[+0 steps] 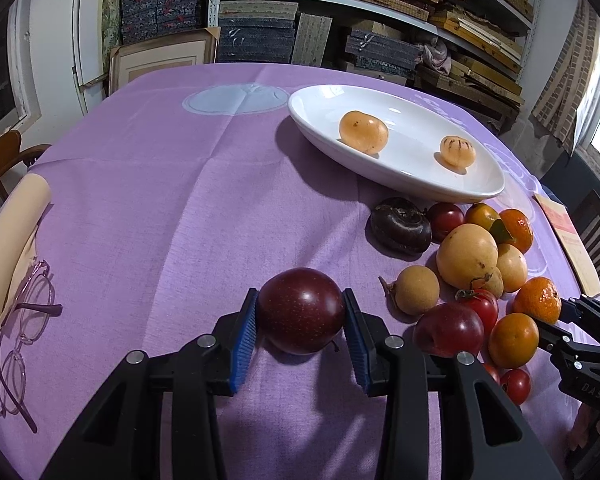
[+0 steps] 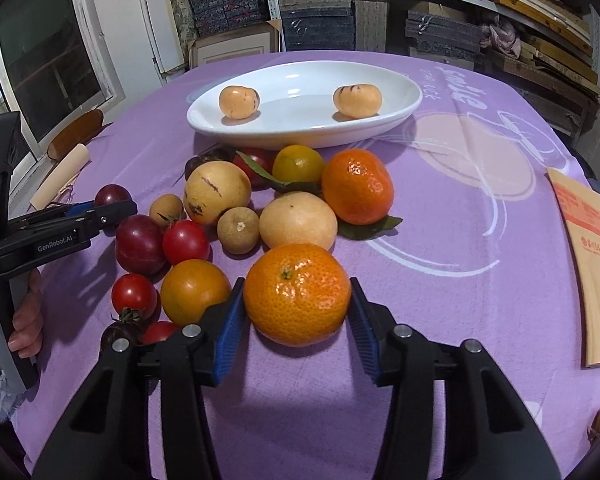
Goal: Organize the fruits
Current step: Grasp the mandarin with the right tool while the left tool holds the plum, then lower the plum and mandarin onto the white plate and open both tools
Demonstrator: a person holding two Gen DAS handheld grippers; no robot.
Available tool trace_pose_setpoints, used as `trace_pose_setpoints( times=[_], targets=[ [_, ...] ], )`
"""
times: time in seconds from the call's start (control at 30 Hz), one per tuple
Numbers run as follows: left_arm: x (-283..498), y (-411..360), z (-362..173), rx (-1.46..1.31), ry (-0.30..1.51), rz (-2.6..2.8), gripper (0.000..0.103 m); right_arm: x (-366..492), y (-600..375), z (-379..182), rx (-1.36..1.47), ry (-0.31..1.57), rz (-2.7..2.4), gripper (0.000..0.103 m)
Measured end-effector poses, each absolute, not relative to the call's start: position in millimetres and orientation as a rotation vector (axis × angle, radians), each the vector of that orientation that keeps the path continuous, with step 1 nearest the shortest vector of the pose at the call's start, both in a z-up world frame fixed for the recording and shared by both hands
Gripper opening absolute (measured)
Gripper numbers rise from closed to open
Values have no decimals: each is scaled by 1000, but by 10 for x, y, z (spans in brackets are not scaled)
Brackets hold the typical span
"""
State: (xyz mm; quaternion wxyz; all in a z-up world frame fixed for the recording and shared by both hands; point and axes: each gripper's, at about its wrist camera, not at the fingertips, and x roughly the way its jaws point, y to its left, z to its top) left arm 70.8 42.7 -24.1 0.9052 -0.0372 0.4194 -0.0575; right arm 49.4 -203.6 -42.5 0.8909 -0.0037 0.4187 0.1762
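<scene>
The right tool (image 2: 298, 310) brackets an orange (image 2: 297, 294) on the desk (image 2: 440, 240), blue pads seemingly touching its sides. Behind it lie mixed fruits (image 2: 220, 216); beyond them, a white dish (image 2: 404, 108) holds two pale fruits (image 2: 239, 101). The left tool (image 2: 112, 206) grips a plum (image 2: 113, 195) at left.

Shelves (image 1: 380, 4) of stacked boxes behind purple-clothed table (image 1: 160, 184).

Two pale orange fruits (image 2: 239, 101) lie apart in the white dish (image 2: 300, 136); mixed fruit pile (image 2: 252, 216) beside it.
</scene>
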Motion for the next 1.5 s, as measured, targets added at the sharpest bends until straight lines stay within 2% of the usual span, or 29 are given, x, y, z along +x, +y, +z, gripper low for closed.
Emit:
trace_pose_setpoints(
  times=[0.17,0.4,0.7,0.93,1.23,1.3,1.33,1.37,1.5],
  targets=[
    [693,406,-237,-77,858,-133,41,394,-2043,-340,-43,799,320,48],
    [537,279,7,-10,706,-120,41,305,-2143,-166,-1,727,320,48],
    [1259,22,493,8,707,-170,41,885,-2248,560,-17,683,293,48],
    [1983,-253,472,27,777,-157,41,1604,-1904,364,-51,792,326,48],
    [2666,-444,188,4,915,-193,42,1953,-1662,62,-87,870,330,48],
    [2681,-434,164,-9,910,-179,48,1989,-1652,12,-86,875,326,53],
    [2674,-413,171,-20,904,-173,60,1983,-1663,19,-80,863,321,65],
    [2657,-399,197,-26,890,-170,69,1975,-1674,36,-73,852,314,72],
    [2525,-309,386,-24,837,-159,71,1878,-1790,149,-42,814,311,72]
  ],
)
